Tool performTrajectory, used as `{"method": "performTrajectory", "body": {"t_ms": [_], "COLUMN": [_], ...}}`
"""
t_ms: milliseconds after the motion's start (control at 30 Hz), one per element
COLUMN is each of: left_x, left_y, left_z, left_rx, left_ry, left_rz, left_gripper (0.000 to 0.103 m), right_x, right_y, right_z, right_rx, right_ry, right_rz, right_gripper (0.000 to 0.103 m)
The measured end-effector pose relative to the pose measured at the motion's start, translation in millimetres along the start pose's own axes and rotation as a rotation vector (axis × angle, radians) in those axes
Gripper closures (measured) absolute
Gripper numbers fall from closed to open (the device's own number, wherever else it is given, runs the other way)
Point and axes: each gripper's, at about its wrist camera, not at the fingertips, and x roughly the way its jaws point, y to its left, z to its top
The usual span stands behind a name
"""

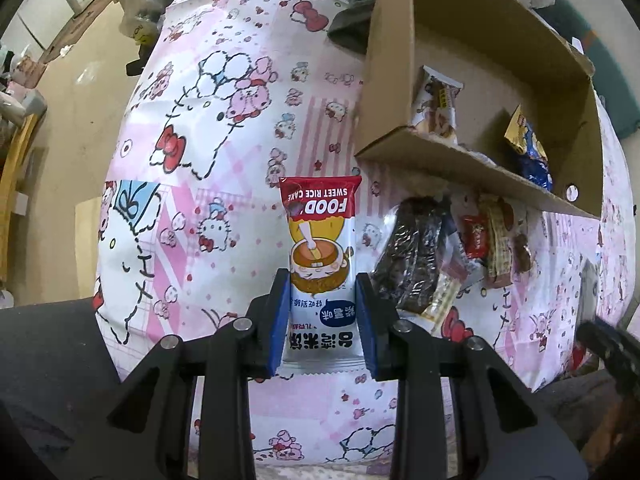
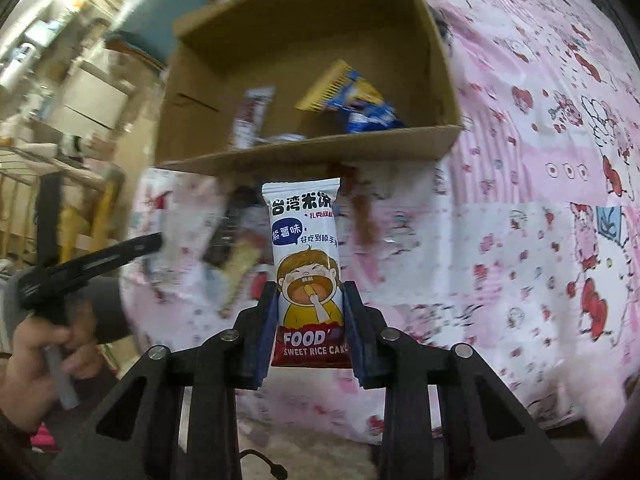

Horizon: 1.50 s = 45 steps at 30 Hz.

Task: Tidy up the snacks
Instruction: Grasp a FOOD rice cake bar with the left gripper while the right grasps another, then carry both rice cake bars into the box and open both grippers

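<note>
My left gripper [image 1: 323,280] is shut on a white and red sweet rice cake packet [image 1: 320,240], held above the pink cartoon tablecloth. My right gripper [image 2: 307,292] is shut on a second sweet rice cake packet [image 2: 306,248], held in front of the open cardboard box [image 2: 320,152]. The box [image 1: 460,160] holds a white snack packet [image 1: 438,108] and a blue and yellow packet [image 1: 528,148]. The same blue and yellow packet [image 2: 352,100] and a white packet [image 2: 252,116] show in the right wrist view. Loose snacks [image 1: 452,248] lie on the cloth before the box.
The table [image 1: 224,128] carries a pink cartoon cloth. A dark cloth [image 1: 352,16] lies behind the box. The floor and furniture are at the left [image 1: 72,120]. The left hand and its gripper handle [image 2: 80,272] show in the right wrist view.
</note>
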Motion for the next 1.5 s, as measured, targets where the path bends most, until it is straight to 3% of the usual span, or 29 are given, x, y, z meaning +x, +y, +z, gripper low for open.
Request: {"method": "performTrajectory", "body": {"t_ms": [267, 400, 633, 733, 900, 1033, 1300, 1500], "left_x": [-10.0, -18.0, -45.0, -67.9, -101.5, -107.1, -98.4, -77.0], "left_y": [-9.4, 0.7, 15.6, 13.4, -8.3, -27.7, -53.2, -79.1], "left_z": [-0.4, -1.0, 0.1, 8.9, 36.6, 59.3, 94.1, 94.6], "left_rx": [0.036, 0.035, -0.010, -0.009, 0.069, 0.136, 0.224, 0.262], "left_ry": [-0.027, -0.059, -0.122, -0.187, -0.302, -0.341, -0.368, -0.334], "left_rz": [-0.040, -0.018, -0.031, -0.047, -0.058, -0.056, -0.052, -0.100], "left_gripper": [0.076, 0.076, 0.076, 0.076, 0.076, 0.076, 0.076, 0.076], "right_x": [5.6, -2.8, -26.2, -43.4, -58.0, -58.9, -43.2, -23.7], "right_y": [12.8, 12.0, 21.7, 23.8, 20.6, 11.0, -6.9, -20.0], "right_z": [-6.6, -3.8, -2.4, 6.7, 30.3, 53.3, 85.2, 103.1], "right_rx": [-0.017, -0.012, -0.050, -0.070, -0.067, -0.030, 0.019, 0.062], "right_ry": [0.023, -0.009, -0.148, -0.259, -0.403, -0.452, -0.456, -0.427], "right_rz": [-0.022, -0.018, 0.066, 0.056, 0.092, 0.120, 0.120, 0.095], "right_gripper": [0.070, 0.070, 0.070, 0.070, 0.070, 0.070, 0.070, 0.070]}}
